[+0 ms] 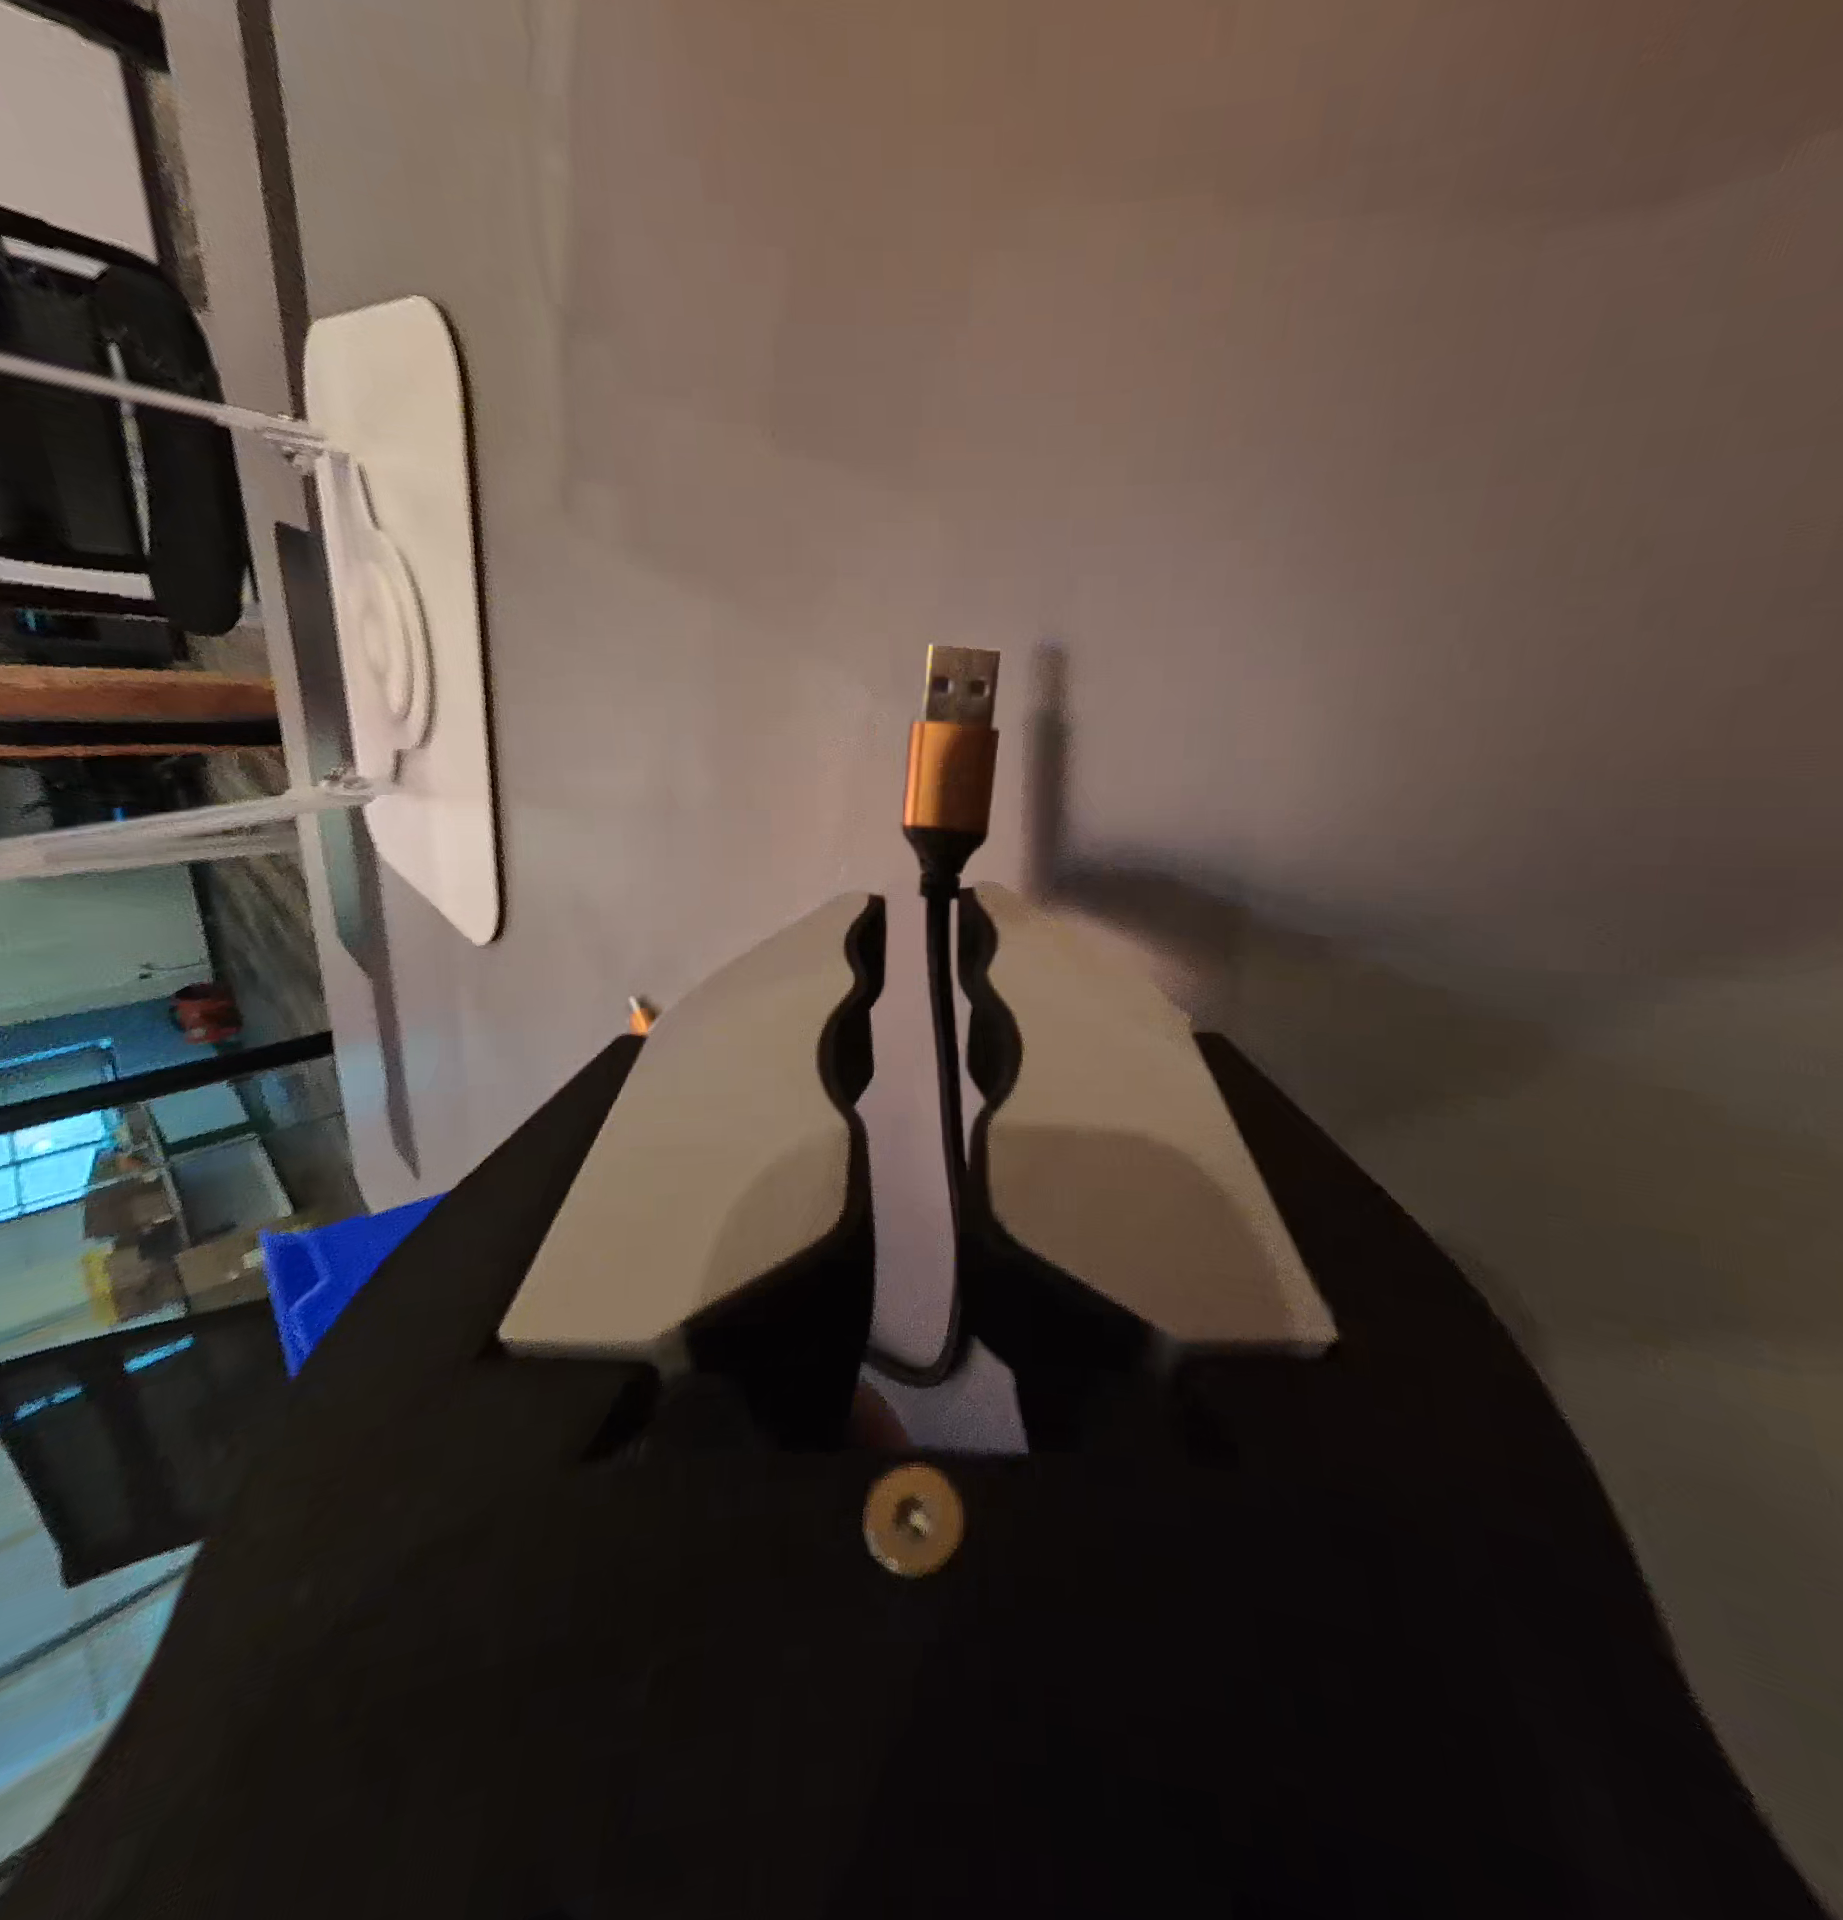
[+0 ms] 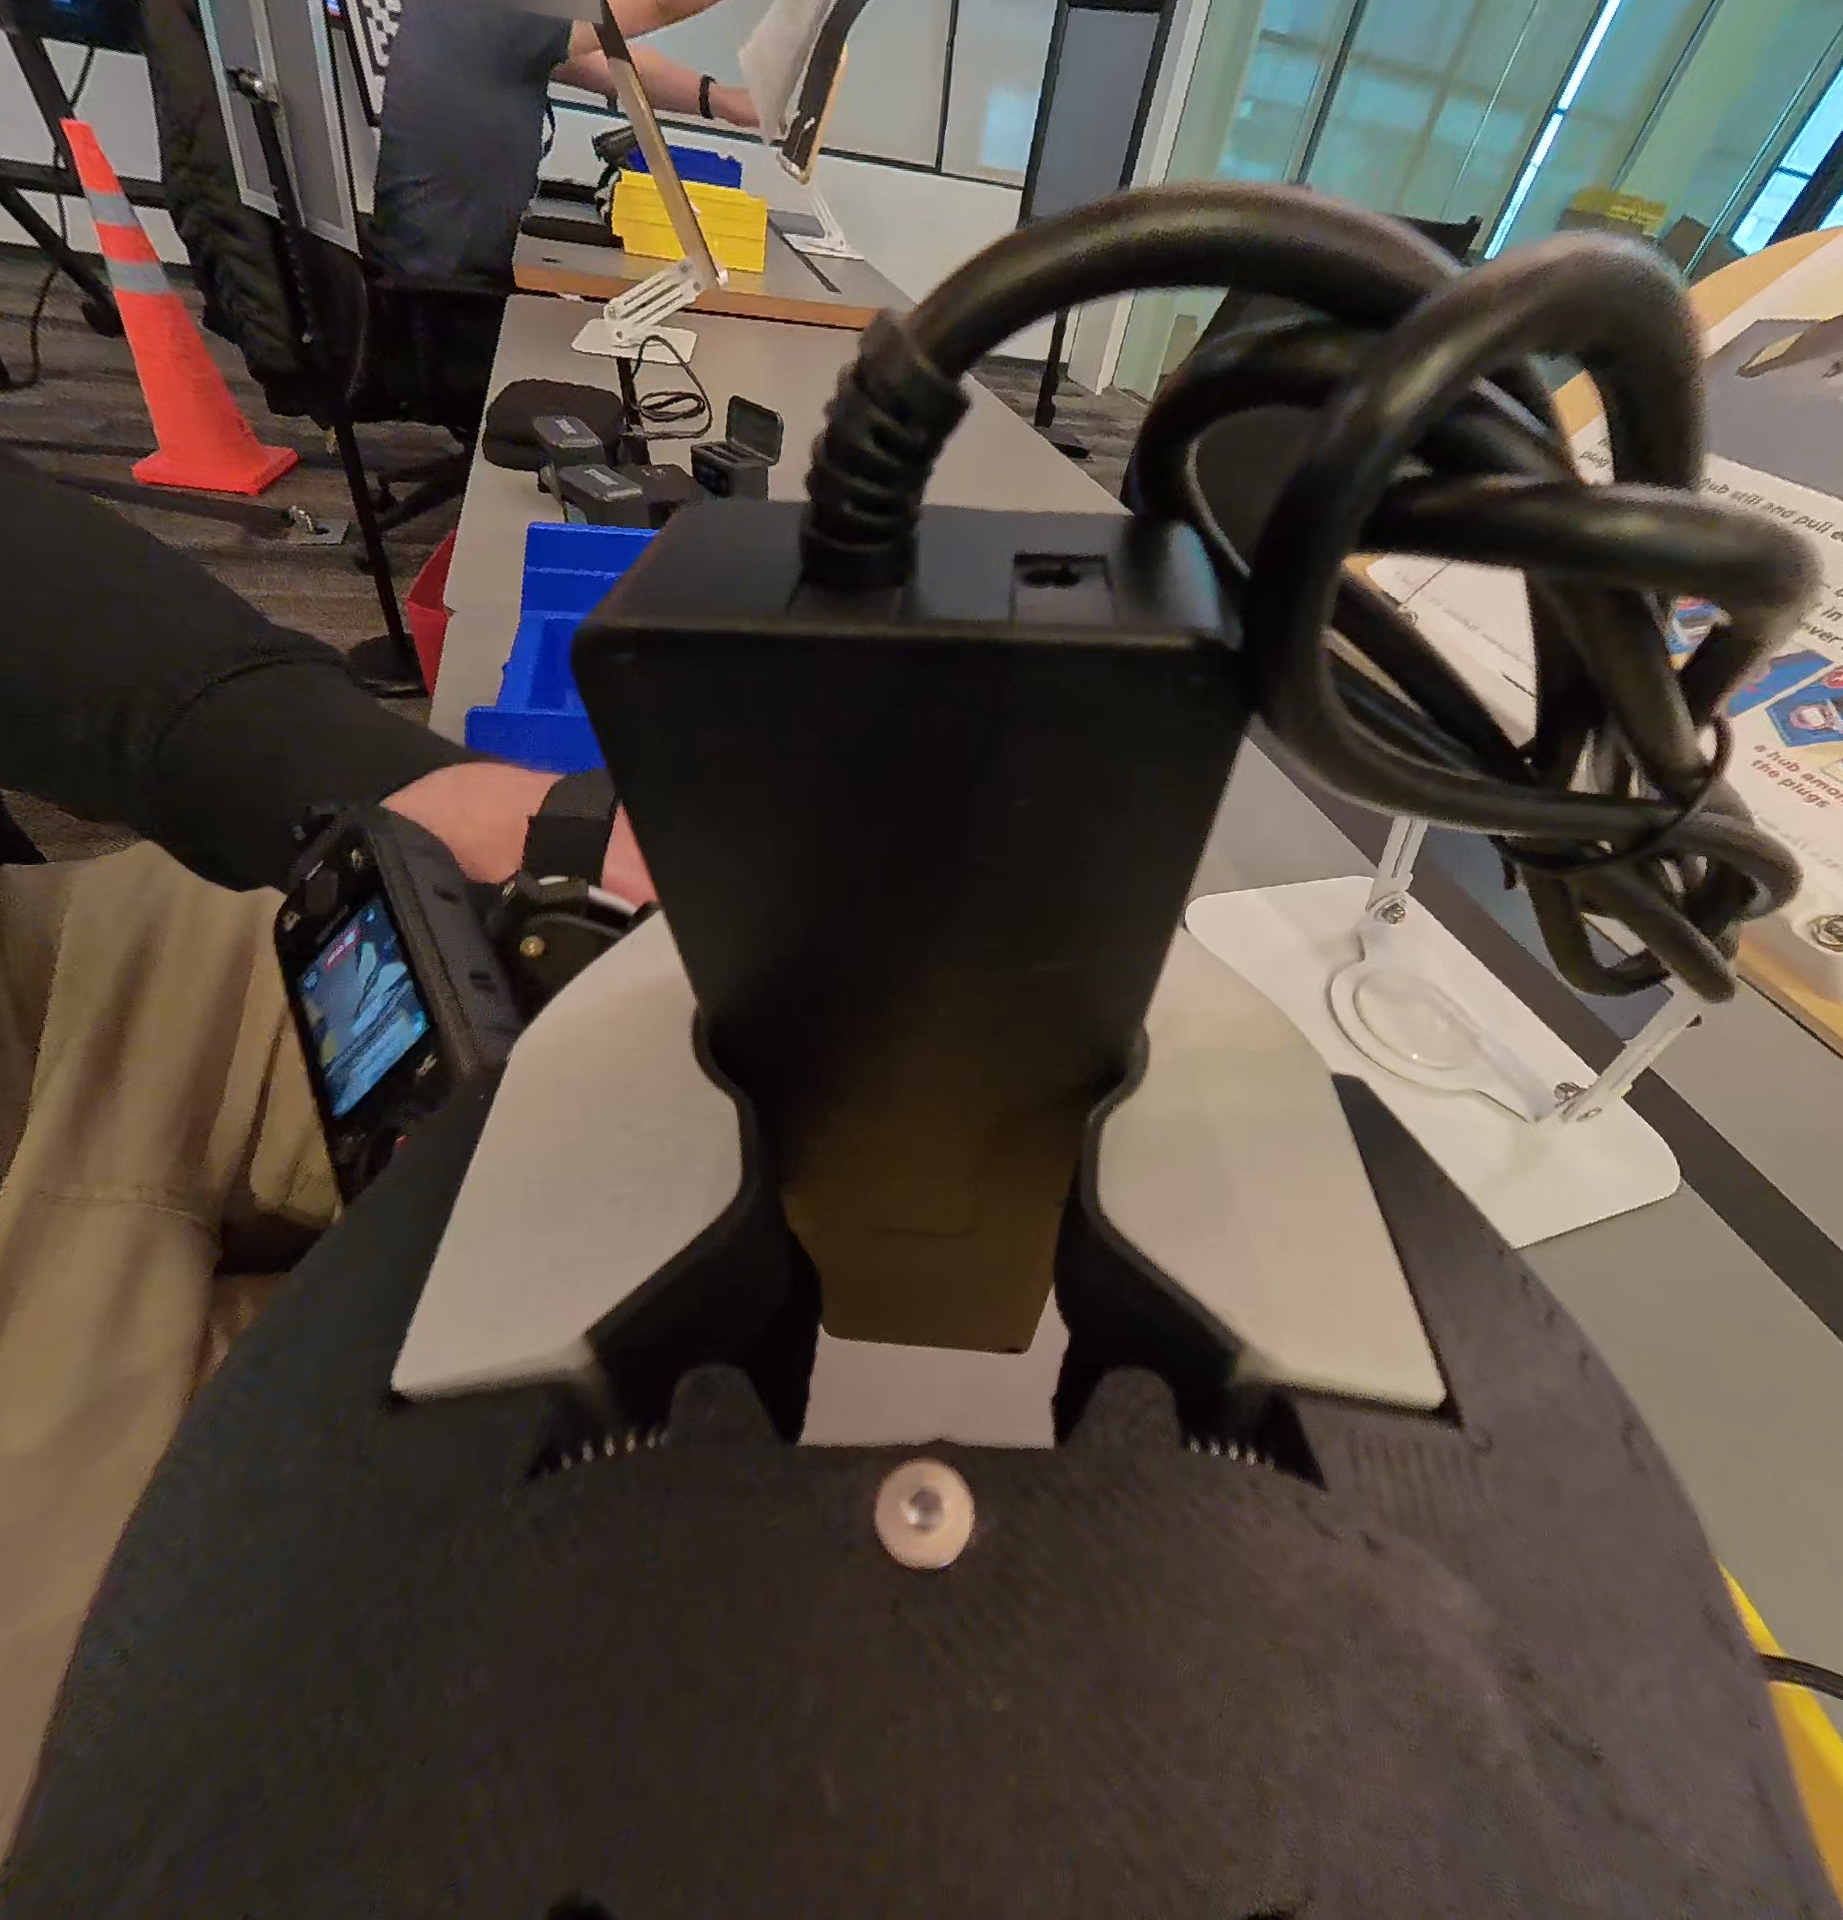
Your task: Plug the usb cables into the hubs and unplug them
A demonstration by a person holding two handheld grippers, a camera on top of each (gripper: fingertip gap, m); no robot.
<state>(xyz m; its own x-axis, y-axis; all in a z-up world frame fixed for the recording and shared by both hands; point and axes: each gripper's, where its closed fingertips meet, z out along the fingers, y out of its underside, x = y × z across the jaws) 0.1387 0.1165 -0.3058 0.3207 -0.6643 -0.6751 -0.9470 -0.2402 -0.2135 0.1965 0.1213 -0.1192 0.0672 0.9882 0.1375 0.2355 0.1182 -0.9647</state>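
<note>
Right wrist view: boxy matte-black hub (image 2: 917, 821)

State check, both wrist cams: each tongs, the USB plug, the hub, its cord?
left tongs: shut on the USB cable, gripping the black cord just behind the plug.
USB cable: held, orange-collared plug free in the air, not inserted.
right tongs: shut on the hub, gripping its sides.
hub: black, held up, cord end pointing away from the camera.
hub cord: attached, coiled in a loose bundle beside the hub.
</note>
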